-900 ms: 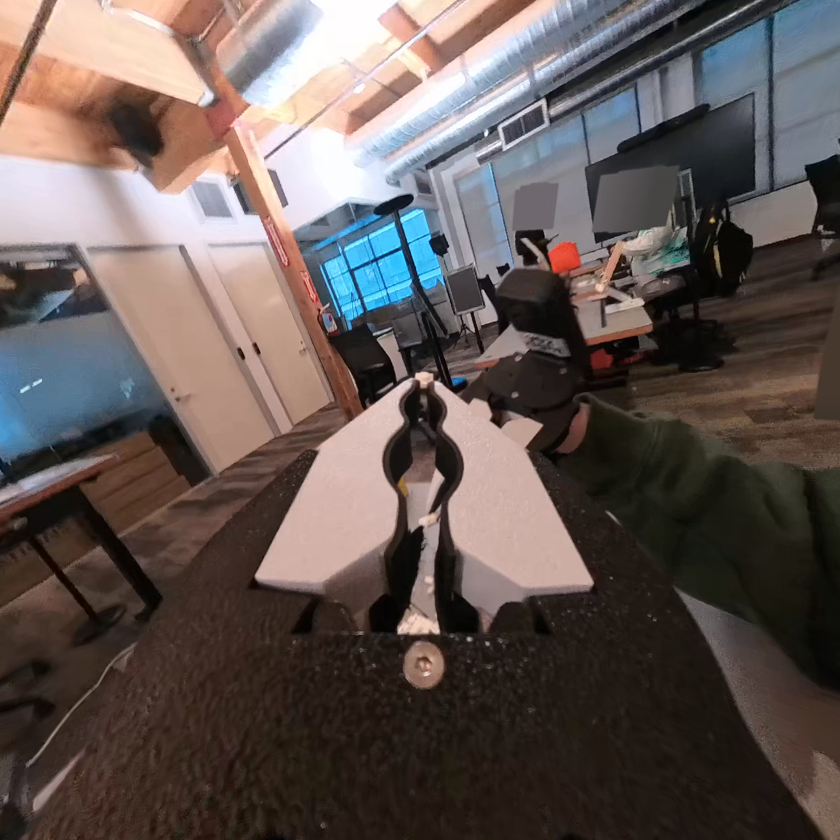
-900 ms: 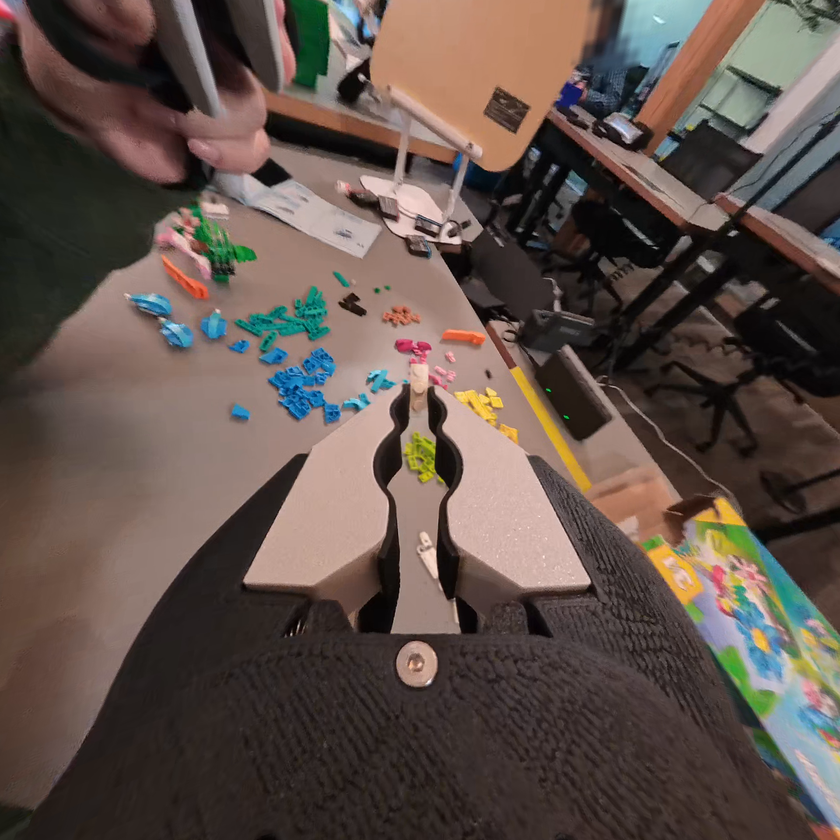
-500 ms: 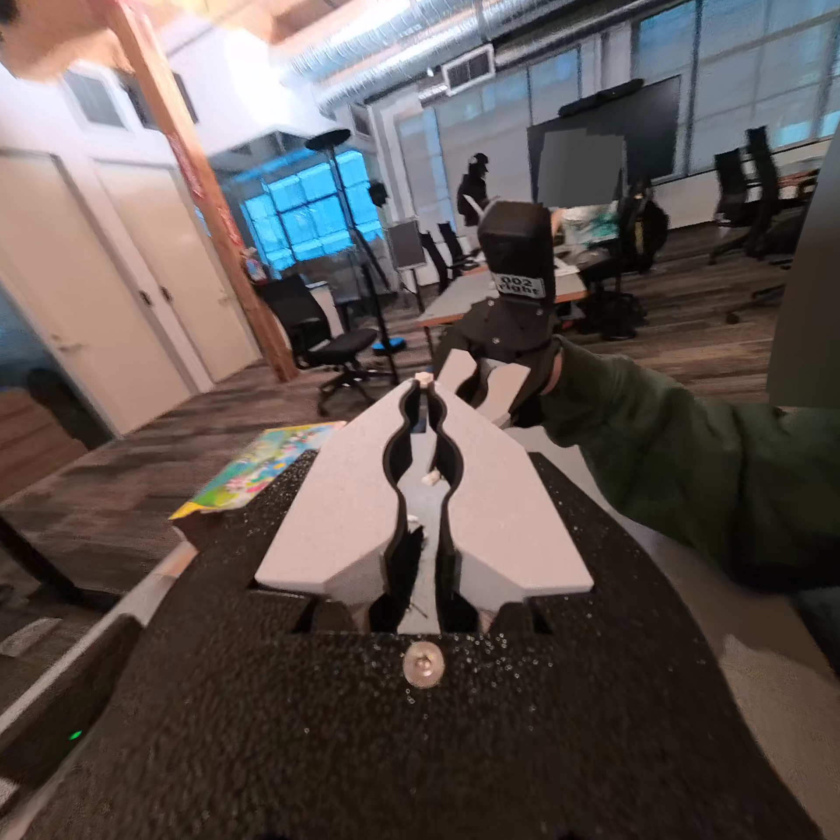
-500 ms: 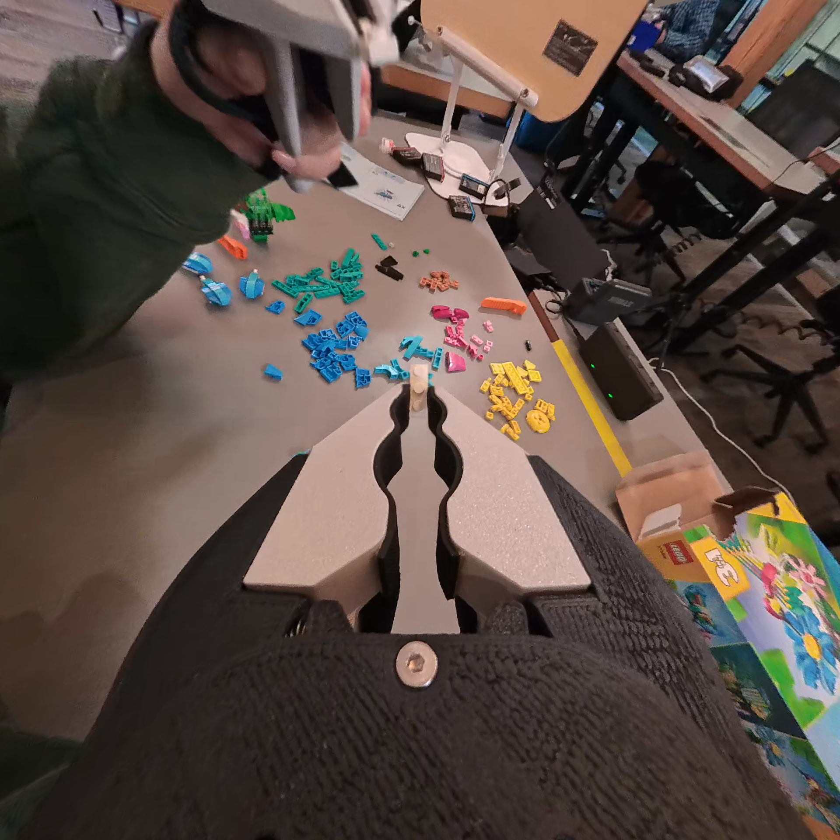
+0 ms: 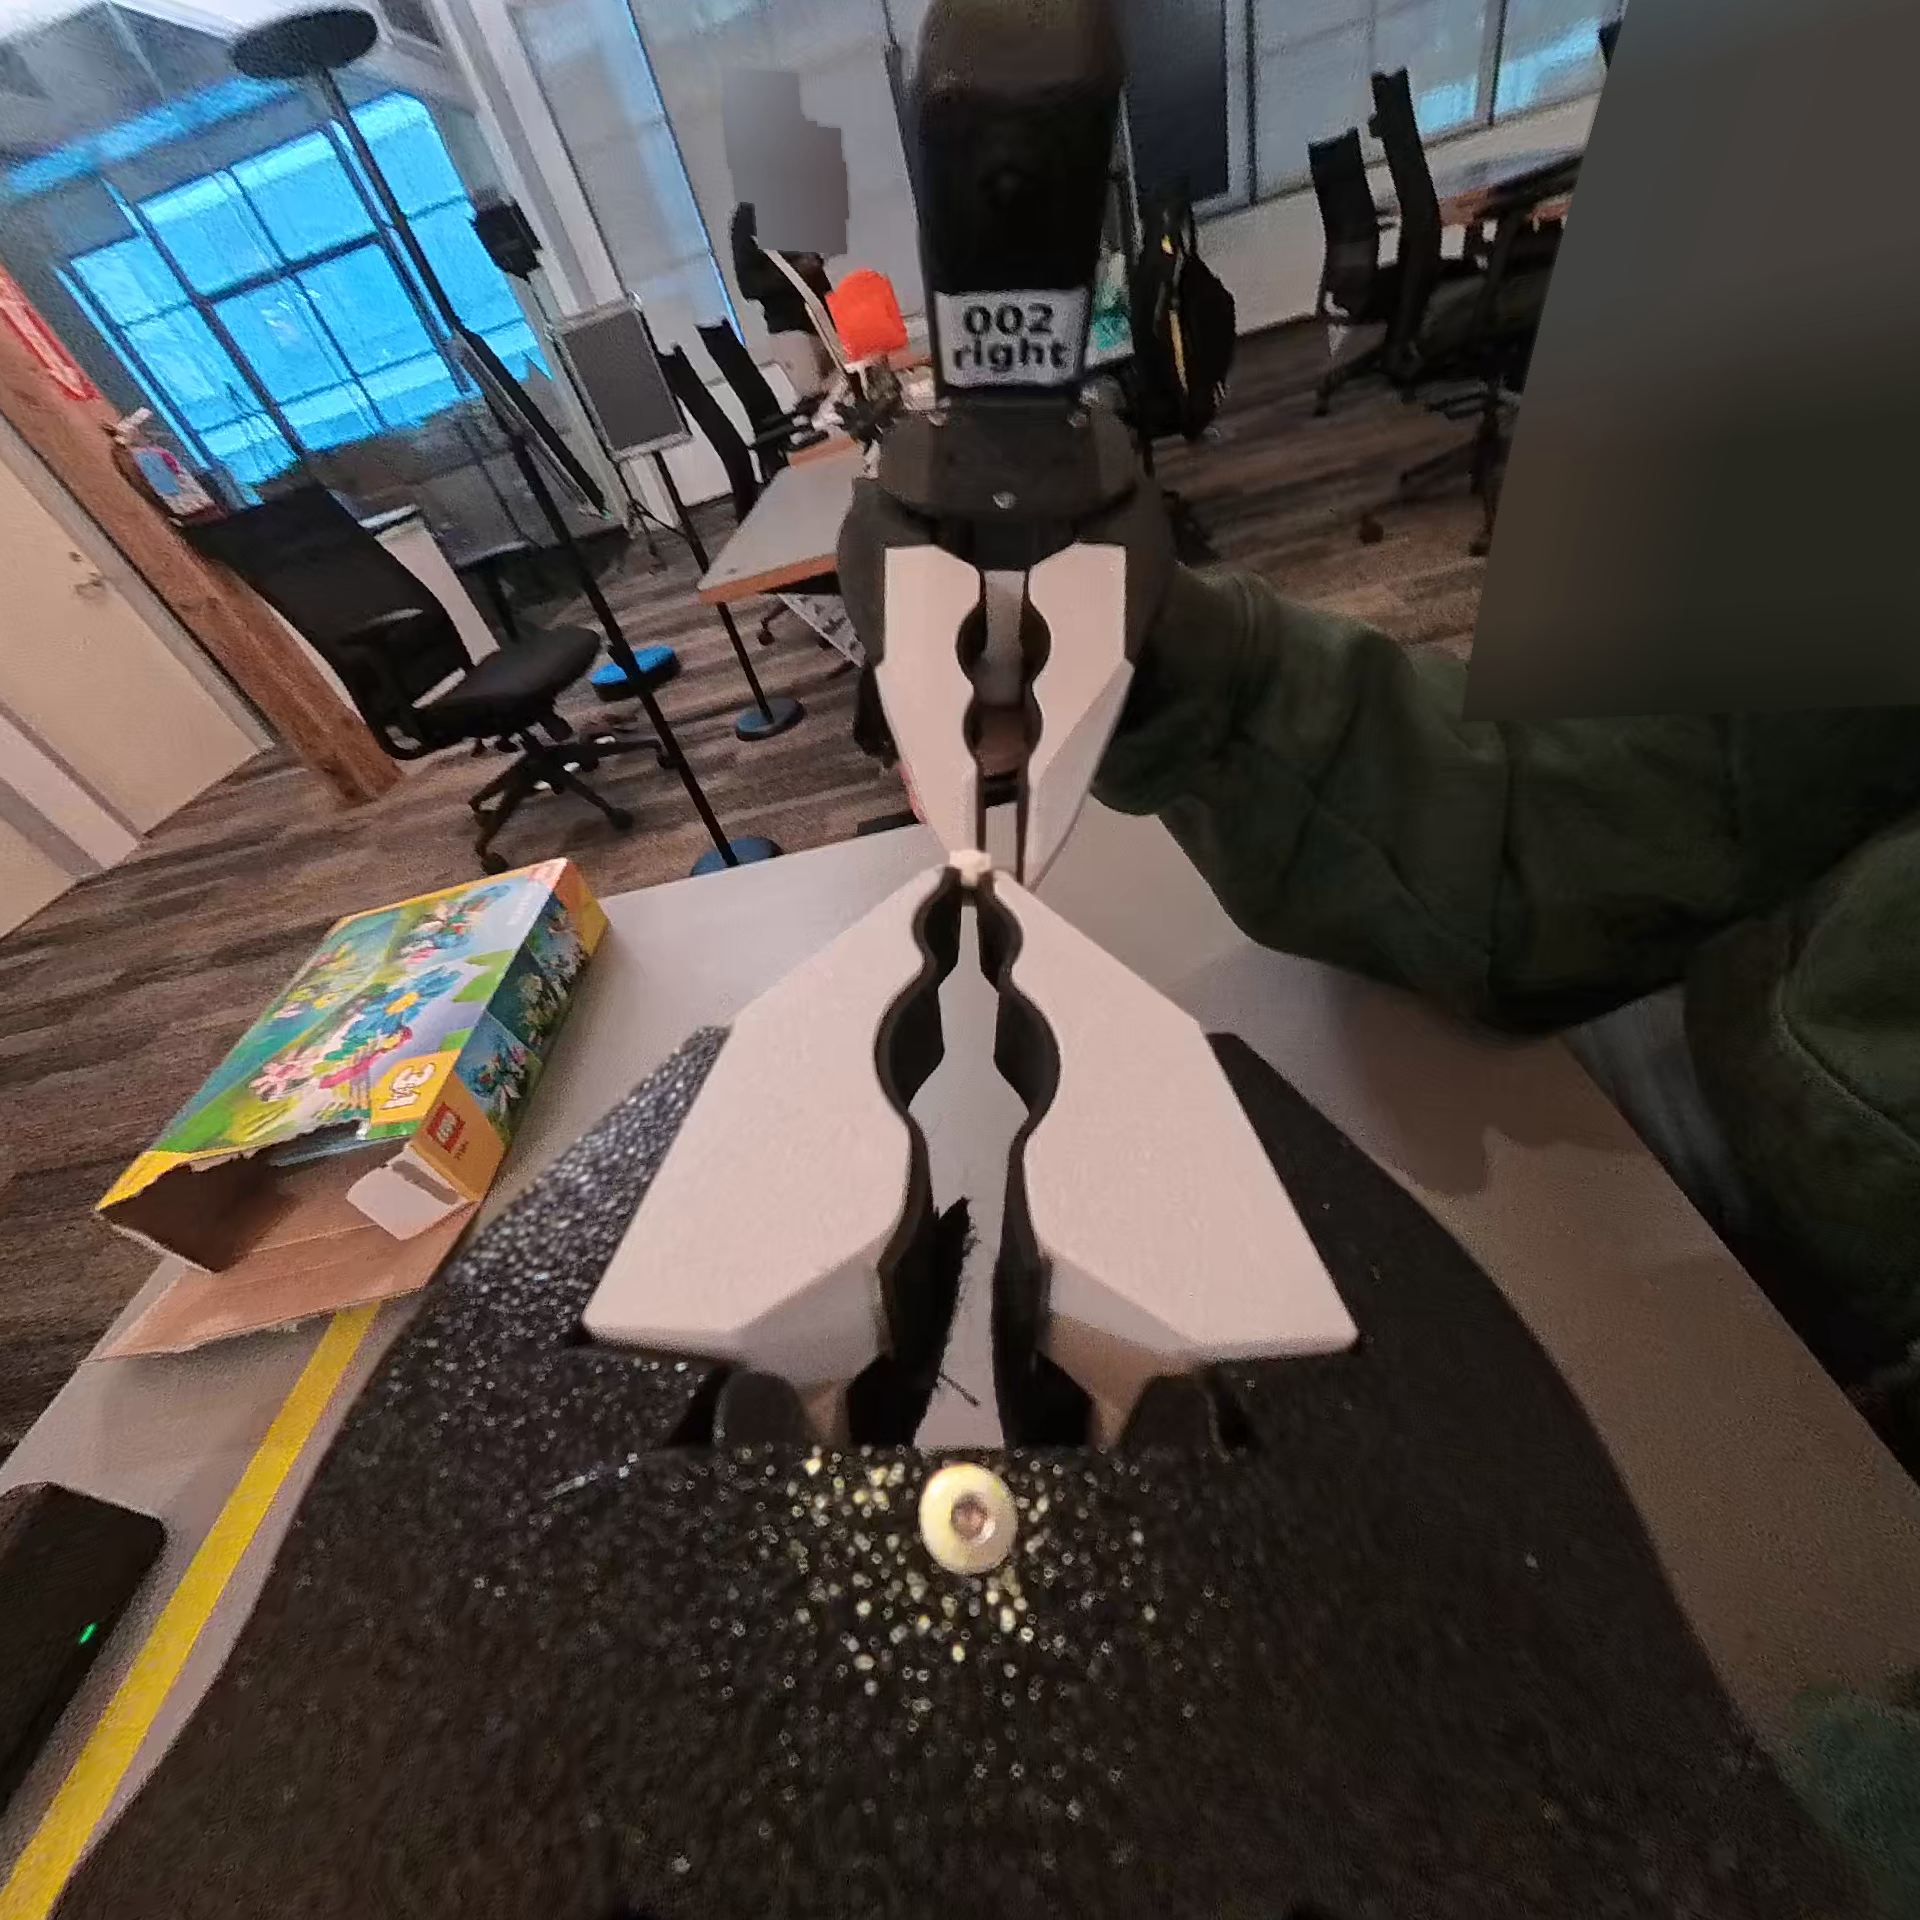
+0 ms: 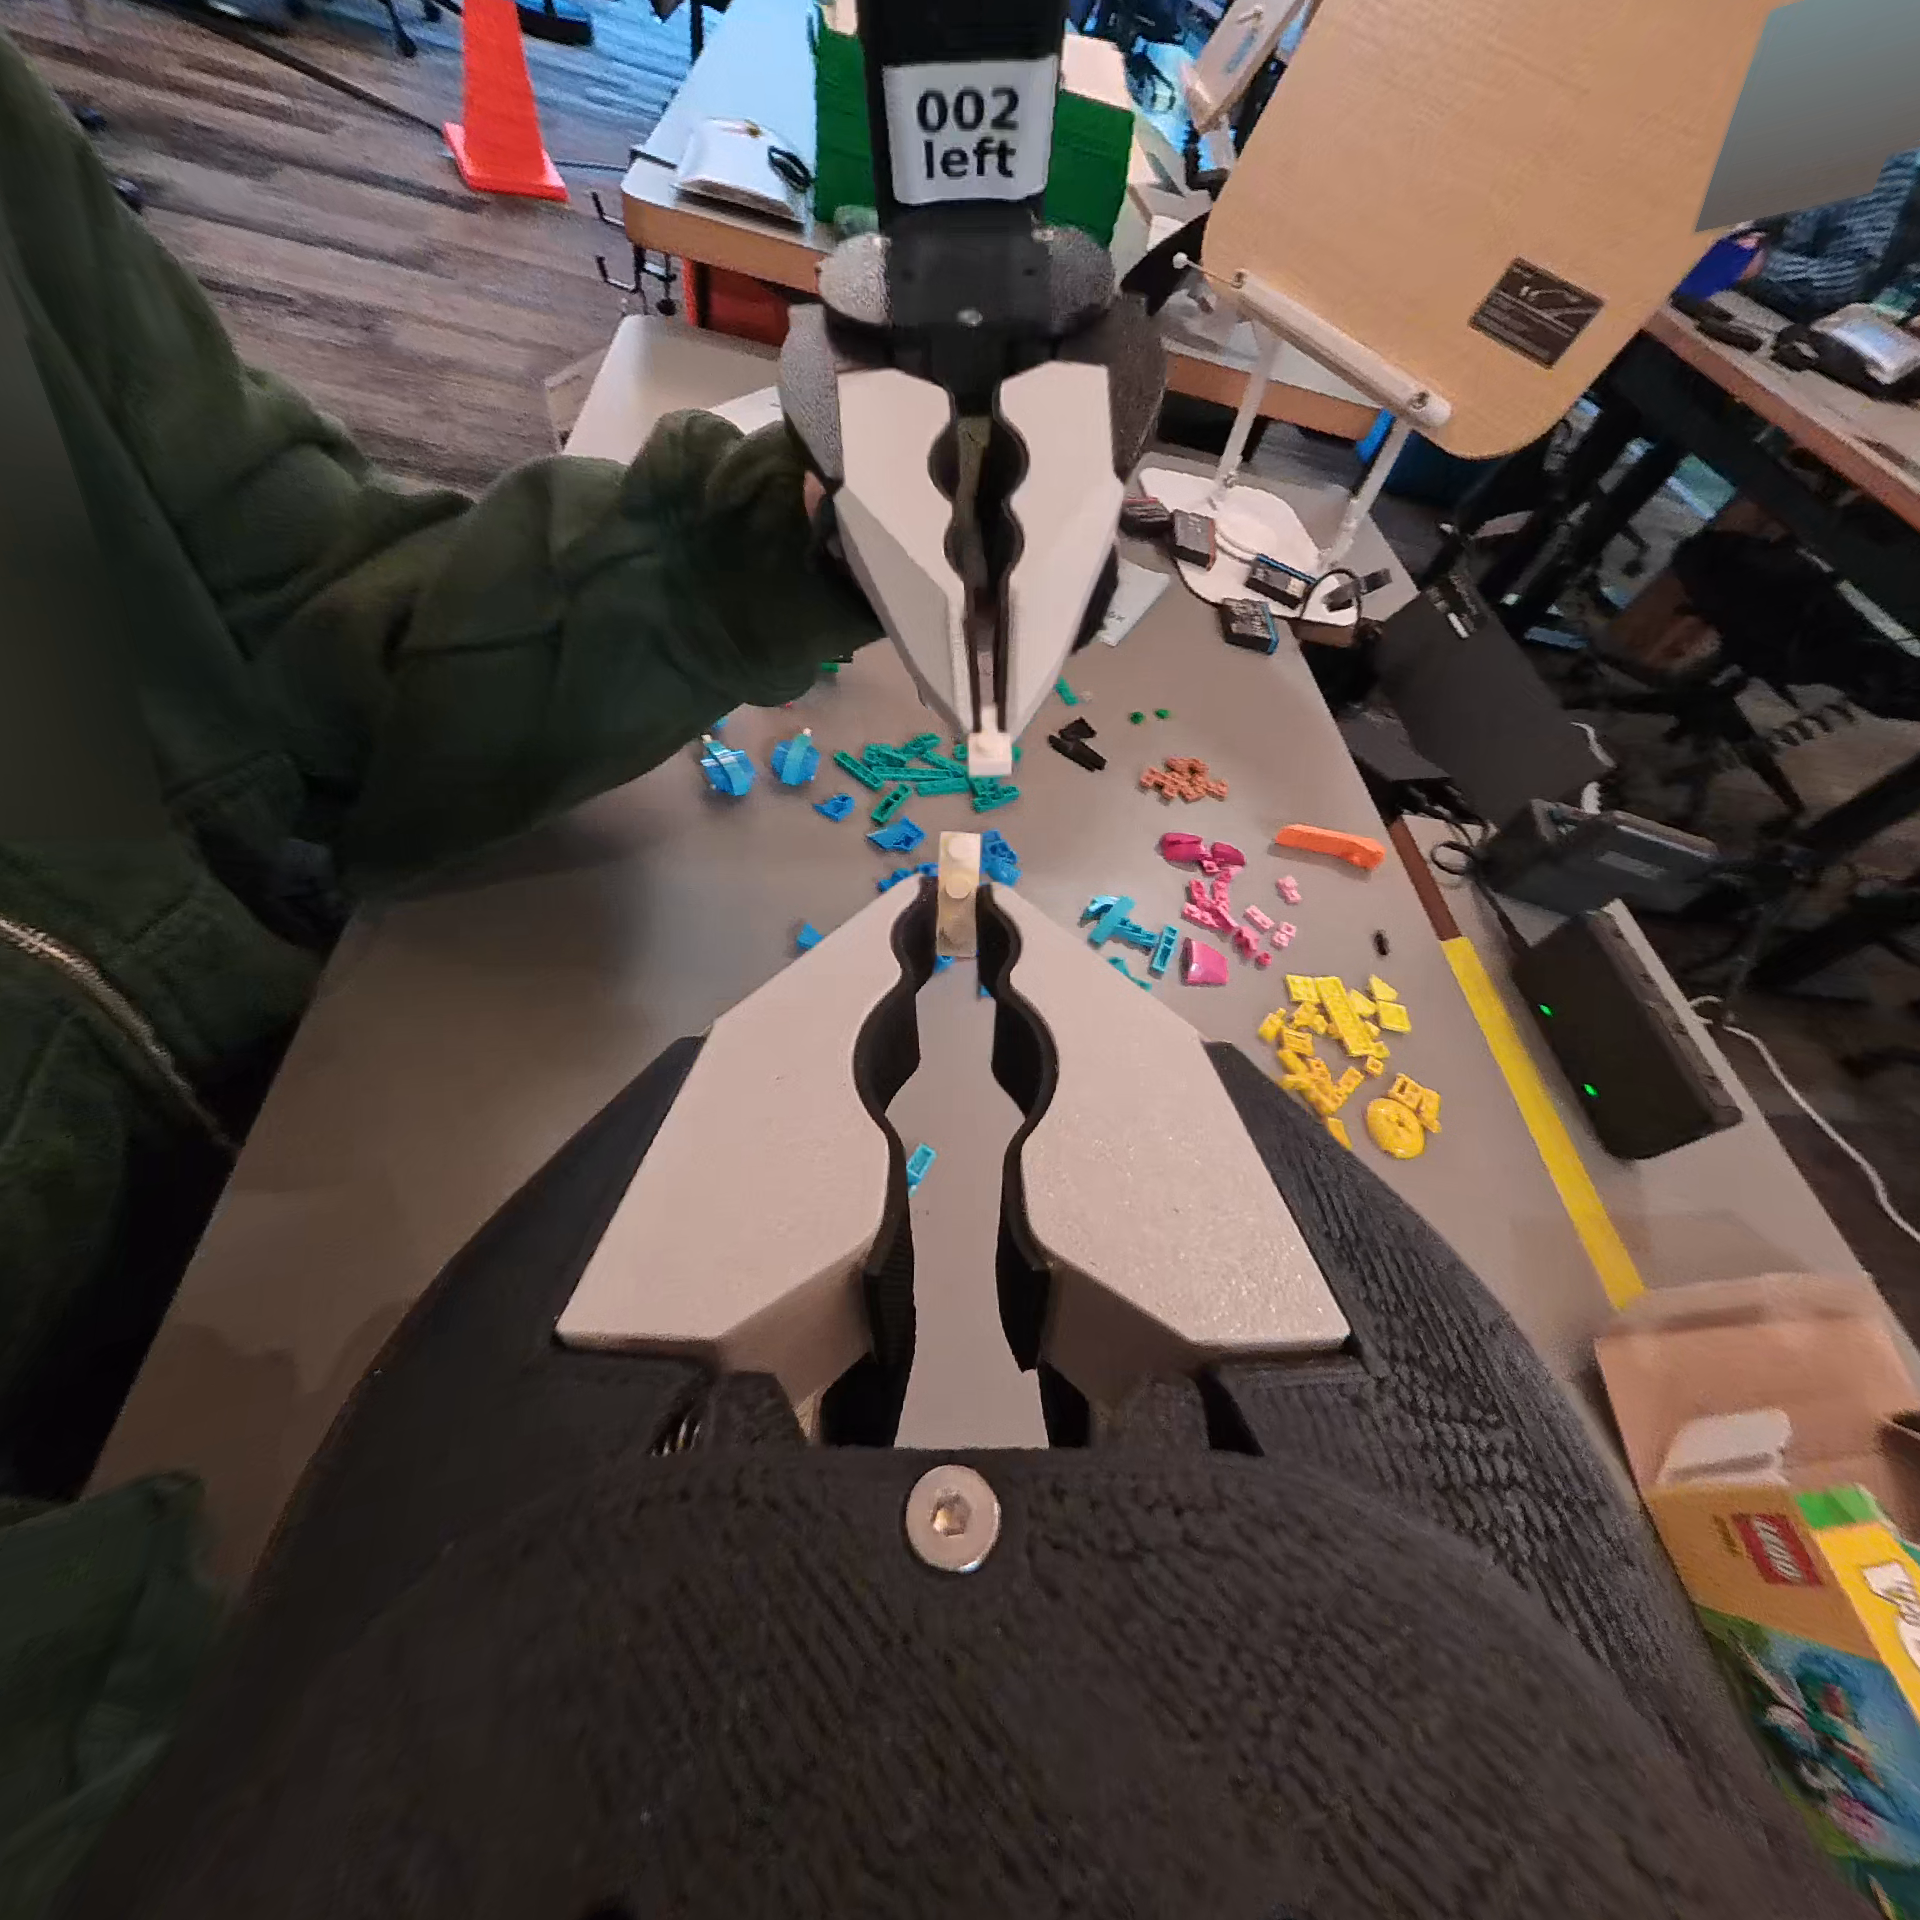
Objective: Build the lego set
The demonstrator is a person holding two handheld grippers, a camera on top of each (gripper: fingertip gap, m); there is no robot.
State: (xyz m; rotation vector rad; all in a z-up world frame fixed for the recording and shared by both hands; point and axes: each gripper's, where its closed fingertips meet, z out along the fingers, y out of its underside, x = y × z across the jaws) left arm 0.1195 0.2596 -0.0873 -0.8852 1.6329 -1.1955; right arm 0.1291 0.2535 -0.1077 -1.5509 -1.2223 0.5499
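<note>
Both grippers face tip to tip above the table [image 6: 520, 1039]: my right gripper [image 6: 958, 904] pinches a tan plate [image 6: 957, 883], my left gripper [image 6: 987, 727] a white brick [image 6: 988, 750]. Light, rigid, slippery pieces; I judge side-wall grips safest.

My left hand-held gripper [image 6: 987, 717] and right hand-held gripper [image 6: 961, 899] face each other tip to tip at the frame's middle, with only a narrow gap between the white brick [image 6: 988, 752] and the tan plate [image 6: 957, 883] they pinch. Below that gap the counter [image 6: 540, 997] lies bare toward the lower left, while sorted piles crowd the centre and right: teal pieces [image 6: 914, 769], blue pieces [image 6: 904, 836], pink pieces [image 6: 1221, 904] and yellow pieces [image 6: 1340, 1049]. The torn set box [image 6: 1787, 1558] blocks the lower right corner, a tilted wooden board on a stand [image 6: 1455, 187] fills the upper right, and my green sleeve [image 6: 499, 623] closes the left.
</note>
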